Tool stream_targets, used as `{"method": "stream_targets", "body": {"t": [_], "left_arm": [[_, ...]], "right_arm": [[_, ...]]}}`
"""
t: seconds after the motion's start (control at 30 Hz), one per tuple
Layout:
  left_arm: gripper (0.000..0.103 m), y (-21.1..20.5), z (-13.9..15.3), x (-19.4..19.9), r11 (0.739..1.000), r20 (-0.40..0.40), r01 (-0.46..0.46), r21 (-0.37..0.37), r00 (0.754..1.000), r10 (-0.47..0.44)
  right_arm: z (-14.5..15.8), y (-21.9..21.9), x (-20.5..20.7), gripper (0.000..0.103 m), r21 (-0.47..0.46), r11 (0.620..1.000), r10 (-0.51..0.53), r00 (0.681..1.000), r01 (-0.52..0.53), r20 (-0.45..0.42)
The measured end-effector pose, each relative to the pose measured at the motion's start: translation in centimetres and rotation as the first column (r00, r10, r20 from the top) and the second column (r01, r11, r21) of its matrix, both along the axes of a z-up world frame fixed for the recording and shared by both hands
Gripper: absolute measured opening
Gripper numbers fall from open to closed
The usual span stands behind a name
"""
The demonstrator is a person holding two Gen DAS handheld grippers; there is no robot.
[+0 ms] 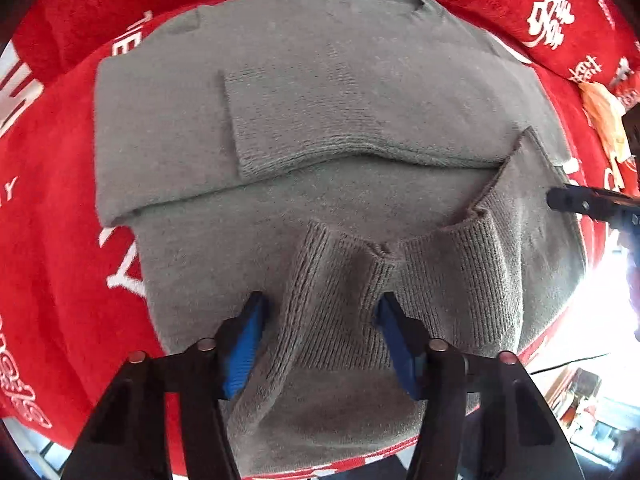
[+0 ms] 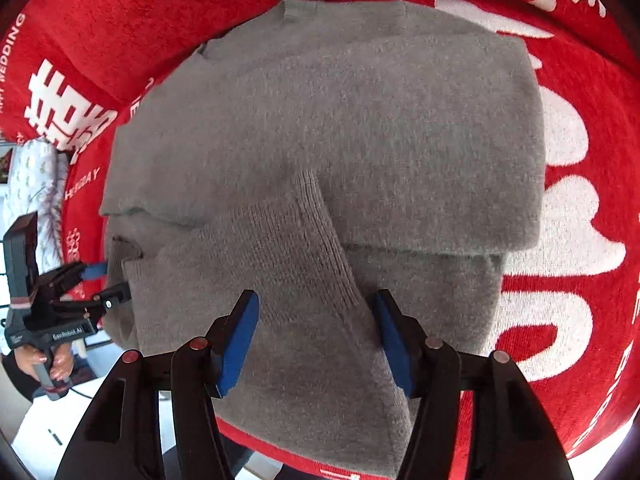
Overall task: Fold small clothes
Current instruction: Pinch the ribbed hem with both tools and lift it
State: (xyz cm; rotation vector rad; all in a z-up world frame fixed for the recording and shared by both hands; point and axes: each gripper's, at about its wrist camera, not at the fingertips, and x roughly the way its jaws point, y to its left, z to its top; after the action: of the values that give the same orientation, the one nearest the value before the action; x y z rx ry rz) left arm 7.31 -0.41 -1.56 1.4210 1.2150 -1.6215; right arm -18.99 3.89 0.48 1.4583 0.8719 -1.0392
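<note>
A grey knit sweater point(image 1: 320, 92) lies on a red blanket point(image 1: 60, 240), its sleeves folded in across the body. Its ribbed hem point(image 1: 340, 280) is bunched and raised between the blue pads of my left gripper point(image 1: 320, 312), whose jaws stand apart around it. In the right wrist view the sweater point(image 2: 360, 120) fills the middle, and a ribbed hem strip point(image 2: 324, 240) runs down between the open jaws of my right gripper point(image 2: 316, 312). The left gripper point(image 2: 104, 284) shows at the left edge, at the hem corner. The right gripper's finger point(image 1: 576, 200) shows at the sweater's right edge.
The red blanket point(image 2: 580, 280) carries large white letters and covers the whole surface. A red pillow point(image 1: 560, 20) lies behind the sweater. A pale cloth point(image 1: 604, 120) lies at the far right. The blanket's near edge drops to a floor with clutter point(image 1: 592, 412).
</note>
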Motion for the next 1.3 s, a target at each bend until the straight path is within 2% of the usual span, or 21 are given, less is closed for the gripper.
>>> {"method": "stream_targets", "body": {"t": [0.03, 0.07, 0.1, 0.13, 0.17, 0.3, 0.43, 0.53, 0.57, 0.67, 0.8, 0.93, 1.0, 1.07, 1.17, 1.3], "left_arm": [[0.04, -0.1, 0.0, 0.0, 1.0, -0.009, 0.013, 0.0, 1.0, -0.013], [0.025, -0.2, 0.2, 0.0, 0.999, -0.035, 0.031, 0.01, 0.999, -0.03], [0.015, -0.3, 0.4, 0.0, 0.999, -0.051, 0.036, 0.015, 0.998, -0.035], [0.015, -0.3, 0.7, 0.1, 0.999, -0.063, 0.043, 0.017, 0.997, -0.042], [0.015, -0.3, 1.2, 0.1, 0.998, -0.064, 0.058, 0.004, 0.996, -0.057], [0.015, -0.3, 4.7, 1.3, 0.999, -0.1, 0.036, -0.04, 0.994, -0.04], [0.015, -1.0, 7.9, 3.1, 0.997, -0.147, -0.015, -0.075, 0.989, 0.004], [0.015, -2.2, 9.9, 4.2, 0.991, -0.165, -0.047, -0.124, 0.986, 0.026], [0.011, -3.3, 10.5, 4.1, 0.988, -0.172, -0.065, -0.142, 0.984, 0.04], [0.011, -6.5, 11.3, 3.6, 0.975, -0.185, -0.091, -0.203, 0.981, 0.053], [0.011, -11.6, 9.9, 2.1, 0.959, -0.178, -0.116, -0.26, 0.982, 0.07], [0.011, -15.6, 5.2, 0.7, 0.958, -0.108, -0.113, -0.263, 0.99, 0.087], [0.011, -17.2, 2.0, 0.6, 0.957, -0.044, -0.138, -0.254, 0.99, 0.132], [0.011, -18.1, 0.0, 1.5, 0.959, -0.024, -0.172, -0.225, 0.985, 0.171], [0.011, -18.3, -0.6, 2.9, 0.957, -0.011, -0.185, -0.222, 0.982, 0.187], [0.011, -18.7, 0.3, 3.8, 0.944, 0.032, -0.196, -0.264, 0.977, 0.212]], "right_arm": [[-0.1, 0.0, 0.1, 0.064, 0.006, 1.0, -0.006, 1.0, 0.006, -0.012], [-0.2, 0.0, 0.4, 0.057, 0.012, 1.0, 0.001, 0.999, 0.0, -0.035], [-0.1, 0.1, 0.9, 0.03, 0.013, 1.0, 0.02, 0.998, -0.019, -0.063], [0.0, 0.2, 1.6, 0.008, 0.02, 0.998, 0.054, 0.993, -0.052, -0.104], [0.3, 0.5, 2.1, 0.006, 0.014, 0.998, 0.063, 0.99, -0.062, -0.127], [3.6, 1.6, 3.4, 0.006, -0.053, 0.993, 0.089, 0.976, -0.101, -0.199], [7.4, 1.7, 2.5, 0.006, -0.118, 0.991, 0.041, 0.978, -0.066, -0.207], [10.1, 0.4, 1.4, 0.006, -0.185, 0.982, -0.001, 0.977, -0.04, -0.215], [11.0, -0.5, 1.1, 0.006, -0.212, 0.977, -0.009, 0.975, -0.039, -0.22], [12.1, -4.1, 1.2, 0.006, -0.268, 0.962, -0.009, 0.971, -0.057, -0.238], [10.2, -9.1, 0.0, 0.006, -0.279, 0.959, -0.024, 0.971, -0.044, -0.236], [4.3, -13.2, -1.9, 0.006, -0.203, 0.979, -0.062, 0.973, 0.016, -0.221], [1.1, -14.1, -2.7, 0.006, -0.147, 0.987, -0.09, 0.971, 0.058, -0.221], [-1.5, -14.4, -3.4, 0.006, -0.103, 0.989, -0.128, 0.971, 0.109, -0.202], [-1.7, -14.2, -3.6, 0.006, -0.122, 0.982, -0.168, 0.968, 0.147, -0.188], [0.9, -13.9, -2.8, 0.006, -0.198, 0.974, -0.159, 0.959, 0.113, -0.234]]}}
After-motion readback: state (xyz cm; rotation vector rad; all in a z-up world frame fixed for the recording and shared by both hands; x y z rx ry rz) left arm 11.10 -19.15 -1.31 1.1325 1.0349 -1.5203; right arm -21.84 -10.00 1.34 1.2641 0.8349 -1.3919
